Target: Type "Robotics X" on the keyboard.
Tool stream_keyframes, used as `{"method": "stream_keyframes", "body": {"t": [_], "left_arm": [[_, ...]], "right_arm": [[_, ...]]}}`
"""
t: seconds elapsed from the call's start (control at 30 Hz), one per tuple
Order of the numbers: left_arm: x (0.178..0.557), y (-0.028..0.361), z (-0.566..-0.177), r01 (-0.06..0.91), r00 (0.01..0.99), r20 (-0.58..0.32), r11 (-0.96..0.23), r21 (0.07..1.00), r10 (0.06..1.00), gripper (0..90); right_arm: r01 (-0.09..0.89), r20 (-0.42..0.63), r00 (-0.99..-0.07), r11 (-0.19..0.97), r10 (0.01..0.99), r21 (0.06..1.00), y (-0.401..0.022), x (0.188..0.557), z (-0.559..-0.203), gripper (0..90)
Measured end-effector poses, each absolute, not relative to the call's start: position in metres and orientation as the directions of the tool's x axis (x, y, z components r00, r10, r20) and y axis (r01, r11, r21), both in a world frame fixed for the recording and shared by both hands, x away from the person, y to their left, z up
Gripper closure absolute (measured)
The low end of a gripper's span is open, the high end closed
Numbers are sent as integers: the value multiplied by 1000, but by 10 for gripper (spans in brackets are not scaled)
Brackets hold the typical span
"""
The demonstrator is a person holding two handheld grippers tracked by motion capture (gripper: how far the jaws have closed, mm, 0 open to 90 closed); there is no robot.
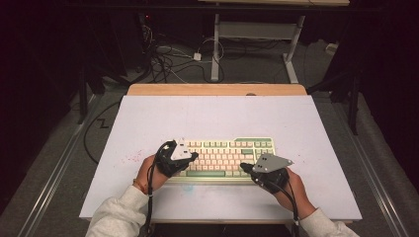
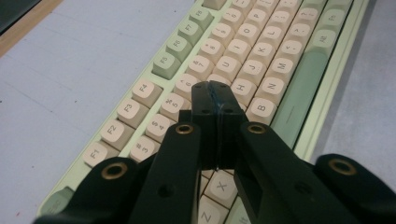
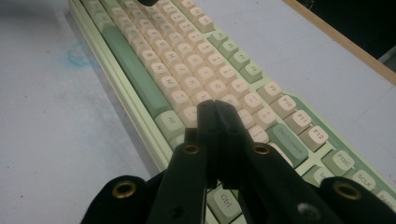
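A pale green keyboard (image 1: 223,159) with cream and green keys lies on the white table top (image 1: 217,118), near its front edge. My left gripper (image 1: 193,155) hovers over the keyboard's left part, jaws pressed together with nothing between them. In the left gripper view its tips (image 2: 215,89) point at the keys around G and H of the keyboard (image 2: 261,56). My right gripper (image 1: 243,168) is shut and empty too, low over the keyboard's right front. The right gripper view has its tips (image 3: 214,106) above the keys beside the spacebar (image 3: 133,70).
The table's wooden back edge (image 1: 217,89) lies beyond the white top. Faint red specks (image 1: 132,157) mark the surface left of the keyboard, and a blue smudge (image 3: 78,55) sits in front of it. Cables and a second table's legs (image 1: 215,49) stand on the floor behind.
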State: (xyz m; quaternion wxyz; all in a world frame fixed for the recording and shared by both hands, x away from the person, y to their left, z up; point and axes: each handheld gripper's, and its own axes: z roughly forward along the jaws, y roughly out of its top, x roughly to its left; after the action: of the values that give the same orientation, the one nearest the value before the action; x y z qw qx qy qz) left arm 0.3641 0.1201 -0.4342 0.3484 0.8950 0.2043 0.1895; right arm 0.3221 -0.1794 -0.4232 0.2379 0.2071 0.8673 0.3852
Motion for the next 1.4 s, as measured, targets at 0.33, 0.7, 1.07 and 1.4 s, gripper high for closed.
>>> {"method": "stream_keyframes", "body": {"t": [0.33, 0.7, 1.07, 1.4], "left_arm": [[375, 109, -439, 240, 854, 193, -695, 678, 484, 877], [382, 103, -442, 254, 858, 172, -689, 678, 485, 877], [388, 99, -447, 265, 858, 179, -714, 648, 481, 876], [389, 96, -447, 253, 858, 207, -738, 625, 469, 876]], "right_arm": [[176, -254, -807, 627, 534, 759, -177, 323, -426, 900], [176, -254, -808, 629, 531, 757, -177, 323, -426, 900], [173, -254, -812, 632, 526, 755, -176, 323, -427, 900], [173, -257, -814, 640, 521, 749, -176, 323, -428, 900]]}}
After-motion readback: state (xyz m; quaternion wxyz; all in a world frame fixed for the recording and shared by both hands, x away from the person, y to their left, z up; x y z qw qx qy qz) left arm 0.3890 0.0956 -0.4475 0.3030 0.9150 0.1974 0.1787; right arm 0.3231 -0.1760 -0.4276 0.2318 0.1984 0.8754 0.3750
